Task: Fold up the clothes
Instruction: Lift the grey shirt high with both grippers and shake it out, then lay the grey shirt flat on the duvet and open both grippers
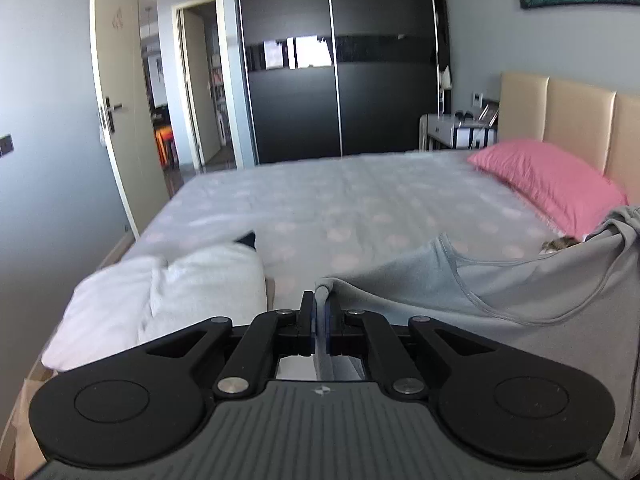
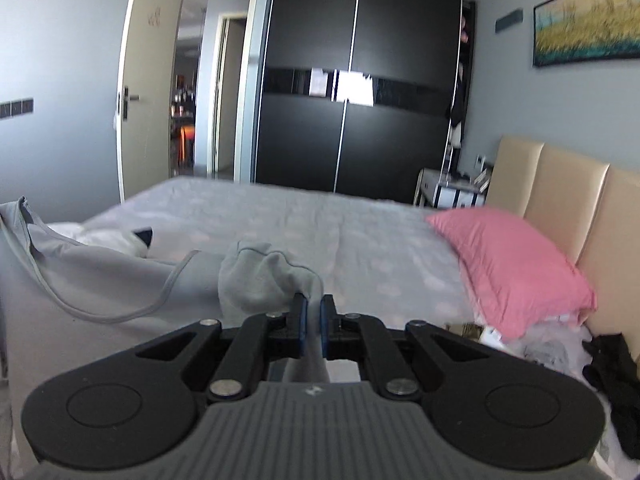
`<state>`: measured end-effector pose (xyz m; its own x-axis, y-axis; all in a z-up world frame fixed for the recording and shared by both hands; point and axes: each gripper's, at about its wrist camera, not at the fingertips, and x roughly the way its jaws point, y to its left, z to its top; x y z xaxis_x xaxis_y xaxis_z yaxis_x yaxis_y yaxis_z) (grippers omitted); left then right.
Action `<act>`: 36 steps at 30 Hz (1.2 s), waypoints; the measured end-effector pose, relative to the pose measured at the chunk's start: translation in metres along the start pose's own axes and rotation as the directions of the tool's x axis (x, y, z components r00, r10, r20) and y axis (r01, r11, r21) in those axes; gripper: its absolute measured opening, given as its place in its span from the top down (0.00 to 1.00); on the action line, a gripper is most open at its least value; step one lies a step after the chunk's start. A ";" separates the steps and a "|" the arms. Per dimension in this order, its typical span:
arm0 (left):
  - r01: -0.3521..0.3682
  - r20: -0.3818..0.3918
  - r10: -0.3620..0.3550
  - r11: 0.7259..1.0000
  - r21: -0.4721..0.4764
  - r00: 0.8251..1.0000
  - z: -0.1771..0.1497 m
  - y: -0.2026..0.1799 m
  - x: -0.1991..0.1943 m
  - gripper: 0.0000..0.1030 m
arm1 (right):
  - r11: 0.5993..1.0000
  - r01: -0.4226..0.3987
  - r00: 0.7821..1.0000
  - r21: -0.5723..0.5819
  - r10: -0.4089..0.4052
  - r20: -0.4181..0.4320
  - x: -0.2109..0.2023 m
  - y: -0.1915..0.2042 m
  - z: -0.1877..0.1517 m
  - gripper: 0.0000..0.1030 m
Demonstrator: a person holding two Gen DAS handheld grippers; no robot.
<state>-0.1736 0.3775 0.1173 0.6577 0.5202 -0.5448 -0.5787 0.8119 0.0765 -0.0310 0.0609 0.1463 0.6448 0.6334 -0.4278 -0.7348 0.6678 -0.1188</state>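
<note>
in both pinched grippers (image 1: 319,300) (image 2: 313,307), grey shirt (image 1: 520,292)

Bed (image 1: 320,200) with pink pillow (image 1: 548,178)

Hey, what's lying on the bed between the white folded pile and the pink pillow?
In the left wrist view, only bare bedsheet lies between the white pile and the pink pillow.

We've got soft, cool daylight in both wrist views, fairly dim. Window glare reflects off the wardrobe (image 1: 340,56) gloss strip. Motion blur smears the painting (image 2: 588,24) and bedspread (image 1: 340,208). Fisheye bends the door (image 1: 120,92); corners vignette black.
</note>
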 end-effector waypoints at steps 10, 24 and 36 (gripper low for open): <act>0.001 -0.126 -0.001 1.000 -0.002 0.992 -0.005 -0.004 0.147 0.98 | 0.999 0.052 0.969 0.015 -0.047 -0.243 0.187 -0.007 -0.025 0.93; 0.004 -0.402 -0.021 0.999 -0.043 0.915 -0.096 -0.006 0.303 0.96 | 0.991 0.015 0.832 0.132 0.061 -0.552 0.366 -0.021 -0.133 0.92; -0.024 -0.342 0.011 0.999 -0.034 0.940 -0.083 -0.002 0.248 0.56 | 0.994 0.069 0.855 0.090 -0.012 -0.518 0.332 -0.028 -0.123 0.53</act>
<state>-0.0488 0.4831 -0.0873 0.4468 0.4066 -0.7969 -0.6105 0.7897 0.0607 0.1782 0.2043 -0.1023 0.4510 0.3309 -0.8289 -0.6667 0.7424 -0.0664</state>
